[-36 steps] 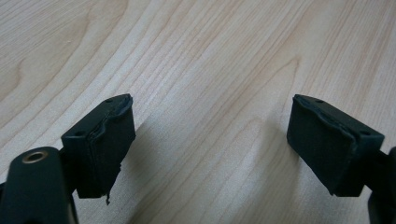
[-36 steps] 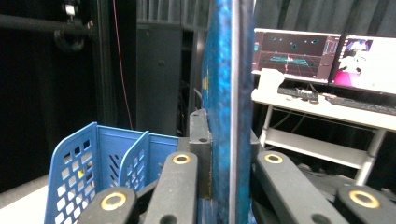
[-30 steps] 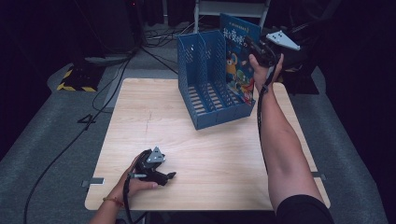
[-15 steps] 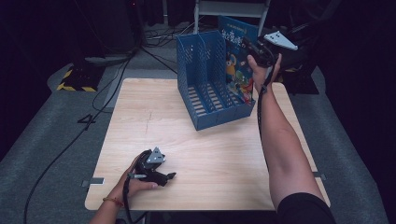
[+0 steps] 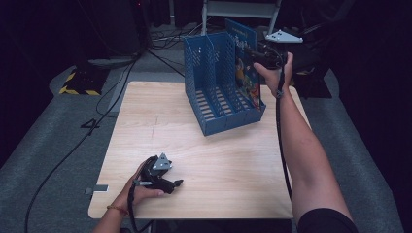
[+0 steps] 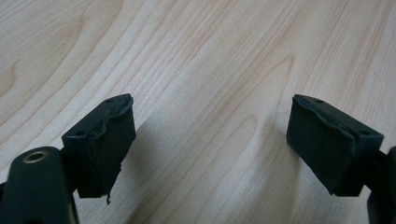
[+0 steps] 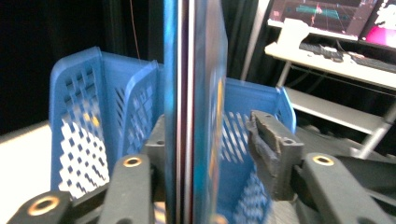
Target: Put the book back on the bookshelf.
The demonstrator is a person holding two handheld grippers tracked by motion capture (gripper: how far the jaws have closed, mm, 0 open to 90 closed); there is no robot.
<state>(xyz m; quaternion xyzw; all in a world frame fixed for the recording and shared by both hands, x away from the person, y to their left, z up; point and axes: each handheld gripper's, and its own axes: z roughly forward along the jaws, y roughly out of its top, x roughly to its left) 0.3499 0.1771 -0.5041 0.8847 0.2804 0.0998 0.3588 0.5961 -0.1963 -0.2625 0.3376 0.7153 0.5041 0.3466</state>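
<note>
A blue file rack [image 5: 214,87] with several compartments stands at the back of the wooden table [image 5: 233,160]. A book [image 5: 245,73] with a colourful cover stands upright in its rightmost compartment. My right gripper [image 5: 252,52] is at the book's top edge. In the right gripper view the book [image 7: 208,93] sits between the jaws of the right gripper [image 7: 210,133], and the right pad [image 7: 268,144] stands clear of the cover, so it is open, with the rack [image 7: 74,107] behind. My left gripper [image 5: 175,183] lies open on the table near the front left, bare wood [image 6: 210,56] between its jaws [image 6: 210,135].
Cables [image 5: 121,82] run over the grey floor left of and behind the table. A yellow-and-black striped object [image 5: 77,82] lies at the left. A metal frame [image 5: 238,9] stands behind the rack. A desk with screens [image 7: 327,46] is off to the right.
The book has come down from a tilted hold above the rack's right side to upright in the rightmost compartment. The right hand has followed it slightly left. The left gripper has not moved.
</note>
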